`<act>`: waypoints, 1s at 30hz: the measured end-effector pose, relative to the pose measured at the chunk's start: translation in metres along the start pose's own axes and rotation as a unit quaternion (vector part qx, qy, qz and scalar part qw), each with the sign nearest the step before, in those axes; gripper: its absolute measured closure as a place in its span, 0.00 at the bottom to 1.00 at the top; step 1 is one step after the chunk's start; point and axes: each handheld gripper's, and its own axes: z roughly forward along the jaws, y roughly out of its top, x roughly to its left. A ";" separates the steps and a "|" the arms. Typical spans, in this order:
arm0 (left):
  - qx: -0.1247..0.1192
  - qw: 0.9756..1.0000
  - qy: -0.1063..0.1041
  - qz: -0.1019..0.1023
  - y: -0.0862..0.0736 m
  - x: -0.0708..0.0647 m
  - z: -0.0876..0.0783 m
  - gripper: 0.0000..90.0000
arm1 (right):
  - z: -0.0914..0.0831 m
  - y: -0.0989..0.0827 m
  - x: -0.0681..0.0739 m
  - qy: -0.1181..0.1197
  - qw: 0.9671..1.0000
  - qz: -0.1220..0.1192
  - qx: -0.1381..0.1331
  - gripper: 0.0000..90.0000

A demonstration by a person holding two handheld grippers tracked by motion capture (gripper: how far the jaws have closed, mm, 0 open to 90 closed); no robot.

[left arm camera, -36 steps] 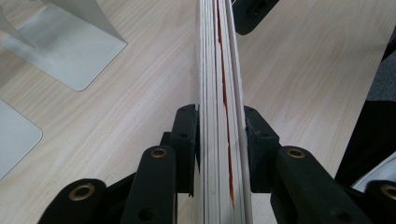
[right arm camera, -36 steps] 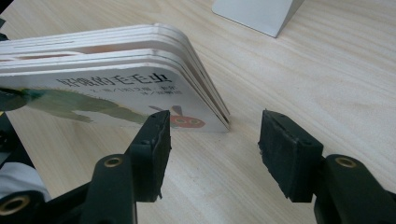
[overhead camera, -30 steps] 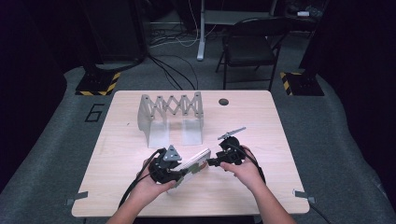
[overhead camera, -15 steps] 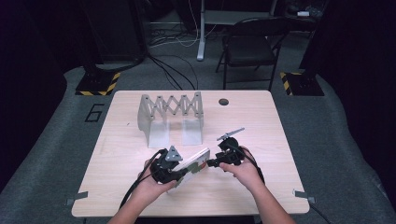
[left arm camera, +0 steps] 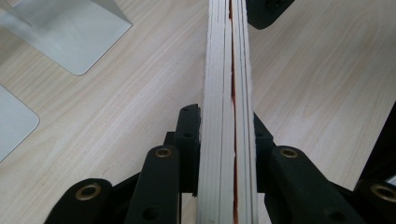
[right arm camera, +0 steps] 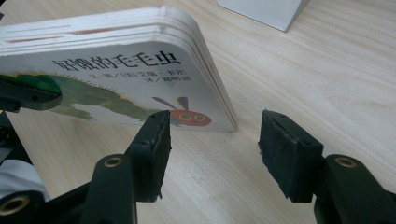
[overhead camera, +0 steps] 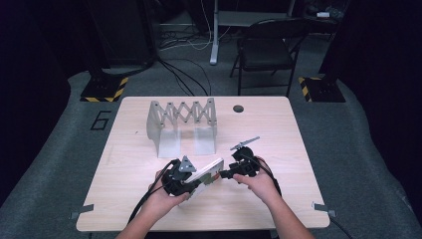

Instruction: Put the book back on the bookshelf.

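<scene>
Hands came in from the near edge of a pale wooden worktop [overhead camera: 149, 209], each holding a black gripper. A thick board book [overhead camera: 208, 171] sat between them, near the near edge and close to the middle, raised at a tilt. The left gripper [overhead camera: 191, 179] had its fingers [left arm camera: 189, 140] clamped on the book, one pad pressed against each cover; the left gripper view looked straight along the stacked white page edges [left arm camera: 229, 116], with a thin red line running between them. The right gripper [overhead camera: 225, 174] sat just beside the far corner of the book. In the right gripper view its fingers [right arm camera: 156, 140] stood apart with a gap between them and nothing in that gap; the left one lay close in front of the lower edge of the cover, though I could not tell whether it touched. The cover [right arm camera: 140, 93] showed a green caterpillar with a red face beneath black Chinese lettering. A grey metal folding rack [overhead camera: 183, 122] stood toward the far edge, well apart from the book. A small dark round hole [overhead camera: 238, 108] lay near the far edge.
</scene>
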 end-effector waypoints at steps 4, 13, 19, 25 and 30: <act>0.000 1.000 0.003 -0.002 0.000 -0.001 0.001 0.82 | -0.001 0.000 0.000 0.000 1.000 0.003 -0.001 0.48; 0.002 1.000 0.005 0.010 0.000 -0.003 0.001 0.84 | -0.002 0.000 0.000 -0.001 1.000 0.002 -0.002 0.48; 0.002 1.000 0.004 0.021 0.001 -0.004 0.000 0.84 | -0.002 0.001 -0.001 -0.001 1.000 0.003 -0.003 0.48; 0.007 1.000 0.004 0.030 0.001 -0.006 0.000 0.85 | -0.001 0.001 -0.002 0.000 1.000 0.002 -0.003 0.48; 0.009 0.999 0.006 0.033 0.002 -0.006 0.000 0.85 | -0.003 0.001 -0.003 0.001 1.000 0.004 -0.005 0.48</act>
